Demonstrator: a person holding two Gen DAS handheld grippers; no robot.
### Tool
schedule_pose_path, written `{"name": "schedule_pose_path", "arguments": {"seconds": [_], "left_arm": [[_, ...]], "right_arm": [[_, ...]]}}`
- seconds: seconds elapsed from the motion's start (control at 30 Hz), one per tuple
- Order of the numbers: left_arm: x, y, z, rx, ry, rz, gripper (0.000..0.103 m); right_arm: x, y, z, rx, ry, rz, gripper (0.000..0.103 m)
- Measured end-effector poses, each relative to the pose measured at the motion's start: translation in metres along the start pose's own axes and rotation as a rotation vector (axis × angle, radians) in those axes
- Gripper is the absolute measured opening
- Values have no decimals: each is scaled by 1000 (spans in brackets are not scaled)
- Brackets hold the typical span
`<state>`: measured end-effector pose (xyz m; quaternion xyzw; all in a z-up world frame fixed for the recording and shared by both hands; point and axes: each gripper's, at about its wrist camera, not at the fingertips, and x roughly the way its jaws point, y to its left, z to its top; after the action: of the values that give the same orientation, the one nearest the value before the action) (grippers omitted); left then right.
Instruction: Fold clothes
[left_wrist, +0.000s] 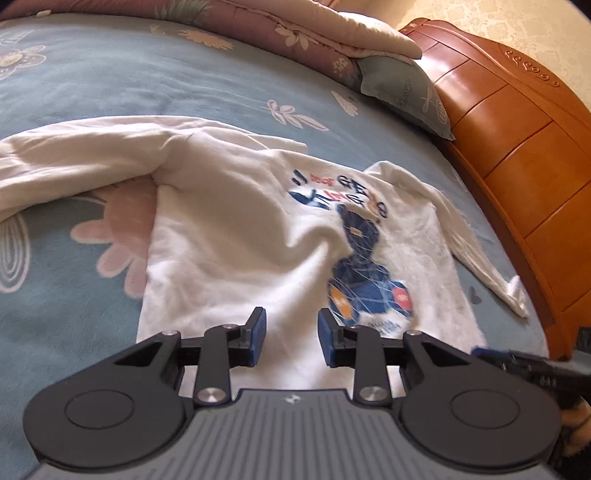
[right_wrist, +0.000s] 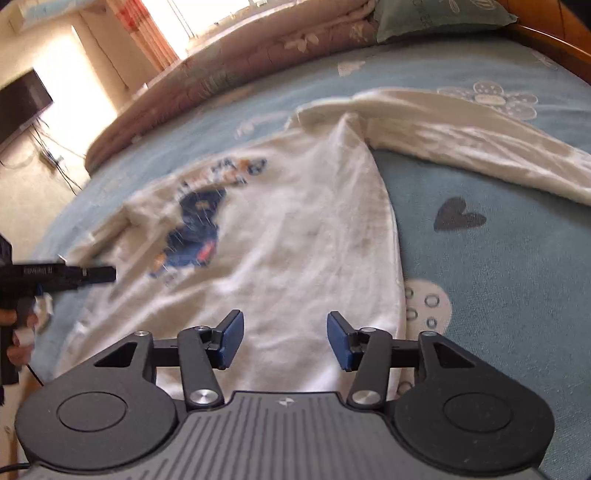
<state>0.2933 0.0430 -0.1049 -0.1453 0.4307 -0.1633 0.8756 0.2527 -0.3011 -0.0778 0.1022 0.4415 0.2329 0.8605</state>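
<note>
Lying face up on the bed (left_wrist: 74, 81), the shirt (left_wrist: 236, 229) is spread over a blue sheet with flower prints, its blue cartoon print (left_wrist: 365, 266) and lettering showing. In the left wrist view one sleeve (left_wrist: 74, 162) runs out to the left, creased and partly doubled over, and the other sleeve (left_wrist: 469, 240) lies down the right side toward the wooden bed frame (left_wrist: 517, 155). A ridge of cloth is rucked up across the middle of the body.

The left gripper (left_wrist: 291, 334) hangs over the shirt's near hem, its blue-padded fingers (left_wrist: 256, 332) apart with only cloth below them, nothing clamped. The right gripper (right_wrist: 285, 338) is likewise over the hem nearer the shirt's other side, its fingers (right_wrist: 232, 338) wider apart and empty. Each gripper shows at the edge of the other's view, held in a hand (right_wrist: 18, 332).

A folded quilt (left_wrist: 295, 33) and a pillow (left_wrist: 406, 96) sit along the far side of the bed. The right wrist view is blurred; a dark screen (right_wrist: 22, 107) hangs on the wall at the left.
</note>
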Motion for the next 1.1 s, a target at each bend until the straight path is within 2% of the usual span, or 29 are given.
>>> {"name": "schedule_pose_path", "arguments": {"seconds": [0.03,0.07,0.17,0.23,0.3,0.37,0.47,0.5,0.53,0.57,0.6,0.63,0.77,0.8,0.87,0.93,1.0,1.07,1.1], "left_arm": [[3,3,0,23,-17,57,30],[3,11,2,19,-35,77,30],[-2,32,13,-23,-71,96,29],[-5,35,22,-31,-83,83,26],[-8,38,30,-39,-95,70,36],[-3,35,37,-28,-107,36,38],[20,39,48,-57,-82,-34,40],[29,43,50,-73,-78,-33,40],[32,45,52,-67,-96,15,39],[33,46,52,-49,-126,86,28],[32,46,52,-20,-145,168,11],[30,49,52,-14,-146,200,6],[14,52,51,-26,-127,199,8],[10,49,51,-24,-124,194,27],[5,41,53,-29,-127,97,40],[1,26,49,-13,-124,-14,40],[7,6,41,38,-64,-107,41],[15,-13,29,117,-3,-171,42],[17,-20,23,158,14,-177,42]], "right_arm": [[-3,1,-5,-24,4,-9,57],[-6,2,-10,-48,8,-17,57],[-14,4,-26,-120,20,-44,57],[-20,4,-28,-134,36,-60,57],[-21,6,-24,-129,46,-71,59],[-18,10,-16,-123,48,-78,63],[-5,17,-4,-126,45,-69,64],[0,20,-1,-126,44,-65,64],[5,24,3,-126,43,-60,64],[8,26,5,-128,44,-62,64],[11,28,6,-131,45,-63,64],[11,27,7,-133,46,-68,64],[10,20,10,-136,47,-88,64],[9,18,14,-135,43,-92,64],[7,18,24,-136,17,-96,64],[11,23,35,-158,-3,-93,66],[19,32,44,-191,-14,-82,66],[33,45,49,-234,-7,-59,66],[39,51,45,-267,8,-57,66]]}}
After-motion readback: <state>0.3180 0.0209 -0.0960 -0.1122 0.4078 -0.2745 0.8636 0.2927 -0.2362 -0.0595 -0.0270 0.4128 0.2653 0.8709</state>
